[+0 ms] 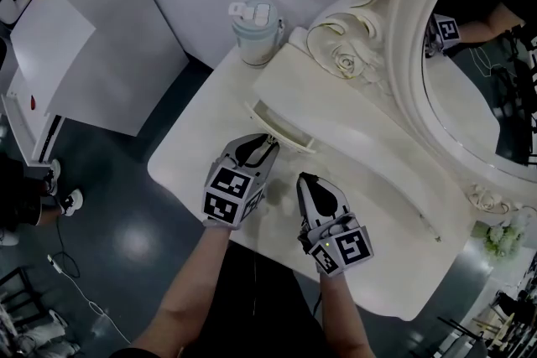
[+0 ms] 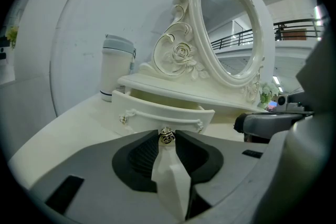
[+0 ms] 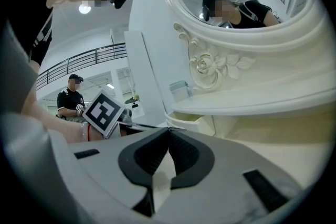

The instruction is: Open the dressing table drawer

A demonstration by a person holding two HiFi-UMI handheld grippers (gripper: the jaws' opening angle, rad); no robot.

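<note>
Drawer [image 1: 281, 127], partly pulled out over bench [image 1: 197, 148].
Clamped left tongs [image 2: 167, 136] on its small metal knob [image 2: 167, 135]; held right tongs [image 3: 169, 129] closed, empty, just beside.

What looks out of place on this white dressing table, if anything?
Only the drawer: it stands partly pulled out, its knob clamped between the jaws of the left gripper. Nothing looks spilled or broken.
</note>
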